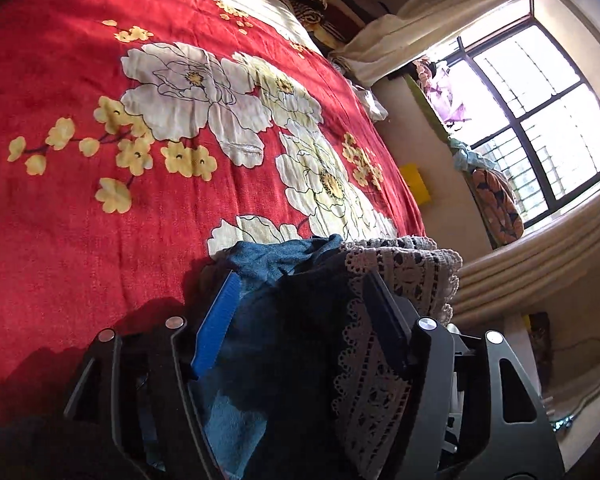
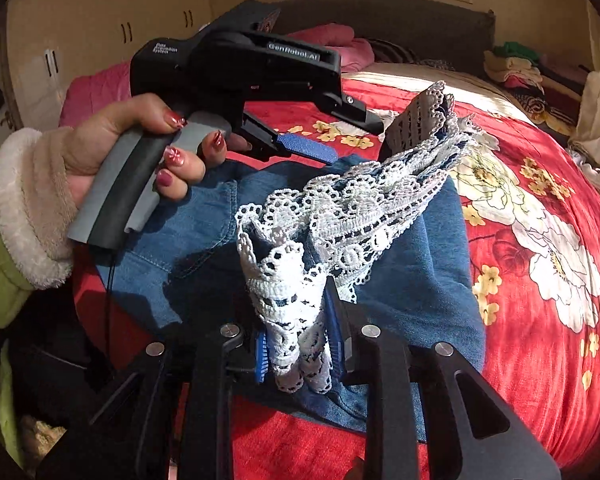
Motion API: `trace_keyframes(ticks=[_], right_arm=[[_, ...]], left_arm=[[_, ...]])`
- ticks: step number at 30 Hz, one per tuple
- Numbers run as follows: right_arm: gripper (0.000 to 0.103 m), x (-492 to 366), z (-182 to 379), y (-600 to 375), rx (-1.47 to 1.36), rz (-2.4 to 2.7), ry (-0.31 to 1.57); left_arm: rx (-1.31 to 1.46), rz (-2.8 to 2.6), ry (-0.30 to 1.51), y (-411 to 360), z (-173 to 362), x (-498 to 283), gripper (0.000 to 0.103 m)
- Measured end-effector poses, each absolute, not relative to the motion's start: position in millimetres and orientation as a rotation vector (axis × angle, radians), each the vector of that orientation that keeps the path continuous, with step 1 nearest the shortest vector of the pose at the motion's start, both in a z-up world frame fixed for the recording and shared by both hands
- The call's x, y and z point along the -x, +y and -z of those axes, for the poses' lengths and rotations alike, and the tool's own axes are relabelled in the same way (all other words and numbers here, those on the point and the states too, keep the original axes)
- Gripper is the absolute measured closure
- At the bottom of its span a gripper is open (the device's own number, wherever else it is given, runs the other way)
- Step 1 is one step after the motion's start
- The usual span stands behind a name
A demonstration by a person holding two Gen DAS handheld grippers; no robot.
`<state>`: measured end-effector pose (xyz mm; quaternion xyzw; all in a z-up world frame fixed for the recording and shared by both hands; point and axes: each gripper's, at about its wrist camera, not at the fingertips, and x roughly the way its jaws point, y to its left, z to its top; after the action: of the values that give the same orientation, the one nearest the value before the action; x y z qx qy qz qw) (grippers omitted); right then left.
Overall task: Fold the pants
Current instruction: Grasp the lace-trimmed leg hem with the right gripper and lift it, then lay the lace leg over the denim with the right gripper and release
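Observation:
Blue denim pants (image 2: 412, 280) with a white lace hem (image 2: 360, 208) lie bunched on the red floral bedspread (image 2: 540, 184). My right gripper (image 2: 296, 328) is shut on one end of the lace hem, which is pinched between its blue pads. The lace band runs from there up to my left gripper (image 2: 356, 142), held by a hand (image 2: 112, 140) in a green sleeve. Its jaws stand open. In the left wrist view, the denim (image 1: 268, 264) and lace (image 1: 400, 264) lie loose between the spread fingers of the left gripper (image 1: 300, 280), and neither pad presses on them.
The bedspread (image 1: 100, 220) stretches wide and flat beyond the pants. A pile of folded clothes (image 2: 512, 64) sits at the bed's far right, with pink pillows (image 2: 340, 40) at the headboard. A window (image 1: 540, 120) and curtain are beside the bed.

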<state>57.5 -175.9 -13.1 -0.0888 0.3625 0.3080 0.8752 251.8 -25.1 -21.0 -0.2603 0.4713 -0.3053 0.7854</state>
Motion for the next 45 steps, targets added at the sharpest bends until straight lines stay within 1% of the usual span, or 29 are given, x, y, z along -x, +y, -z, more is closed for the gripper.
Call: trace_keyframes(ticks=[1, 2, 4, 8, 10, 11, 15, 19, 21, 23, 26, 27, 28, 29, 30, 31, 32, 33, 35, 36, 39, 40, 41, 43, 45], right_arm=[[0.074, -56, 15, -172, 0.194, -0.652, 0.761], [0.070, -55, 18, -169, 0.198, -0.660, 0.766], [0.066, -46, 19, -163, 0.204, -0.675, 0.773], [0.052, -42, 23, -159, 0.198, -0.711, 0.783], [0.050, -42, 22, -159, 0.183, -0.725, 0.785], [0.046, -41, 21, -160, 0.168, -0.743, 0.787], [0.043, -37, 20, -162, 0.135, -0.808, 0.786], [0.042, -41, 8, -182, 0.052, -0.824, 0.760], [0.038, -45, -6, -205, -0.026, -0.800, 0.727], [0.033, -65, -16, -224, -0.095, -0.733, 0.728], [0.032, -106, -20, -257, -0.170, -0.626, 0.767], [0.032, -122, -20, -265, -0.192, -0.614, 0.790], [0.031, -136, -19, -272, -0.215, -0.618, 0.808], [0.031, -149, -17, -276, -0.230, -0.613, 0.833], [0.031, -164, -14, -282, -0.234, -0.598, 0.860], [0.031, -175, -10, -284, -0.247, -0.598, 0.879], [0.031, -186, -6, -284, -0.258, -0.595, 0.899], [0.031, -194, -3, -283, -0.263, -0.589, 0.919], [0.031, -212, 4, -281, -0.287, -0.612, 0.955], [0.031, -222, 9, -279, -0.311, -0.624, 0.970], [0.034, -247, 31, -271, -0.342, -0.613, 1.063], [0.050, -253, 38, -268, -0.339, -0.617, 1.091], [0.075, -257, 41, -267, -0.353, -0.633, 1.100], [0.083, -259, 38, -269, -0.364, -0.657, 1.070], [0.084, -259, 34, -271, -0.338, -0.638, 1.030]], left_arm=[[0.580, 0.665, 1.008, -19, 18, -248, 0.042], [0.603, 0.671, 1.001, -13, 16, -245, 0.038], [0.643, 0.678, 1.000, -4, 14, -240, 0.037], [0.718, 0.691, 1.008, 5, 19, -235, 0.032], [0.768, 0.697, 1.015, 8, 23, -235, 0.030], [0.800, 0.706, 1.015, 9, 25, -236, 0.029], [0.891, 0.747, 0.999, 11, 26, -236, 0.026], [0.824, 0.723, 1.031, 4, 25, -234, 0.025], [0.791, 0.716, 1.047, 0, 28, -234, 0.025], [0.769, 0.708, 1.063, -2, 31, -236, 0.025], [0.761, 0.699, 1.081, -6, 34, -240, 0.026], [0.757, 0.693, 1.087, -8, 35, -241, 0.027], [0.758, 0.689, 1.093, -9, 36, -242, 0.031], [0.758, 0.679, 1.095, -10, 37, -243, 0.042], [0.758, 0.670, 1.098, -10, 38, -244, 0.051], [0.759, 0.660, 1.100, -11, 40, -245, 0.054], [0.762, 0.650, 1.102, -12, 42, -246, 0.062], [0.764, 0.643, 1.104, -11, 42, -246, 0.072], [0.758, 0.629, 1.098, -10, 43, -248, 0.085], [0.759, 0.624, 1.093, -8, 43, -248, 0.085], [0.751, 0.619, 1.073, -7, 39, -249, 0.086], [0.738, 0.613, 1.062, -6, 36, -249, 0.086], [0.724, 0.616, 1.051, -7, 34, -249, 0.086], [0.657, 0.595, 1.021, -7, 26, -248, 0.086], [0.585, 0.565, 1.013, -9, 25, -249, 0.086]])
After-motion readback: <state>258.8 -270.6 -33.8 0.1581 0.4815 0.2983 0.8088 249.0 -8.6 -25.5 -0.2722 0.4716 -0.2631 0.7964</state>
